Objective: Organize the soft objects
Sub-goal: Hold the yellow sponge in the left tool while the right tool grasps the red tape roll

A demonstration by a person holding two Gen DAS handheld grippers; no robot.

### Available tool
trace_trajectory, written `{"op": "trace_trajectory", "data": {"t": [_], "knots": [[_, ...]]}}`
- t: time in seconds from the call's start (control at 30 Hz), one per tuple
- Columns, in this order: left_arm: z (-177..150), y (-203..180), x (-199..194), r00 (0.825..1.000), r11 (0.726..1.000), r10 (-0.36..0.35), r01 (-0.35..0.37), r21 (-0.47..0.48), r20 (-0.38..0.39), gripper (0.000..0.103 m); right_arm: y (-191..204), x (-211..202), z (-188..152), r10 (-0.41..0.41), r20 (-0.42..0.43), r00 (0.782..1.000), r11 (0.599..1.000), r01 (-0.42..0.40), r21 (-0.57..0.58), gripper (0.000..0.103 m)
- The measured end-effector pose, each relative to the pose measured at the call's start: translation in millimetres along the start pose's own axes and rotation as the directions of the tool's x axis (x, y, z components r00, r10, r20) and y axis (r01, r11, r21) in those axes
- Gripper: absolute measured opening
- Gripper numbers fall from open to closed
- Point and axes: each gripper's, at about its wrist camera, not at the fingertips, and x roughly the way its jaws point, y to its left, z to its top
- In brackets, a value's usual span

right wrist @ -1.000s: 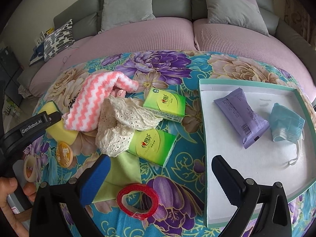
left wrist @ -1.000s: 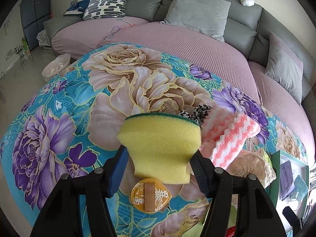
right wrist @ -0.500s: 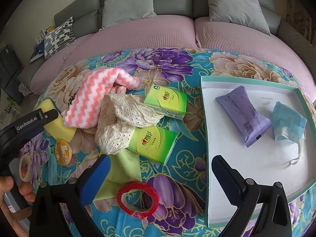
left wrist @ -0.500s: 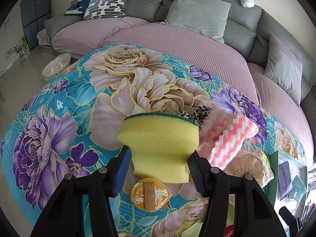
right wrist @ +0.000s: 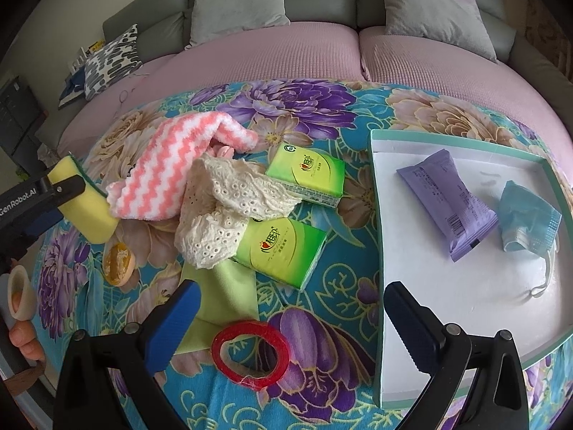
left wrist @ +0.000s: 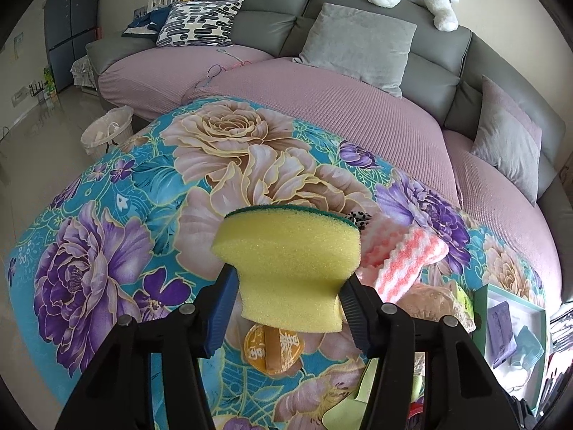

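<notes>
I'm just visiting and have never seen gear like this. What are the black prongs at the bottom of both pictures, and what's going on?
There is no robot here: a person holds one pair of tongs in each hand, and a small camera on each pair looks along its fingers. One picture is from the left tongs, which have just closed a little and squeeze a yellow sponge lifted off the floral cloth. The other is from the right tongs, which are open with nothing between them. On the cloth lie a pink striped towel, a lace cloth, two green tissue packs and a red tape ring. The white tray holds a purple packet and a blue face mask.
</notes>
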Motion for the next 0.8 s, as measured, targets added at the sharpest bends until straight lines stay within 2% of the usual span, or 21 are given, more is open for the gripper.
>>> {"op": "trace_trajectory", "data": {"t": [0.23, 0.6, 0.8], "knots": [[-2, 6, -9, 1.0, 1.0, 0.006, -0.007, -0.019, -0.02, 0.058, 2, 0, -5, 0.012, -0.005, 1.0, 1.0, -0.012, -0.008, 0.103], [-11, 10, -18, 0.998, 0.999, -0.027, 0.025, -0.047, -0.05, 0.058, 17, 2, -31, 0.016, -0.042, 0.999, 0.996, -0.02, -0.081, 0.103], [-24, 9, -23, 0.998, 0.999, -0.029, 0.027, -0.025, -0.062, 0.058, 21, 7, -44, 0.0, -0.064, 0.998, 0.994, -0.007, -0.105, 0.103]]}}
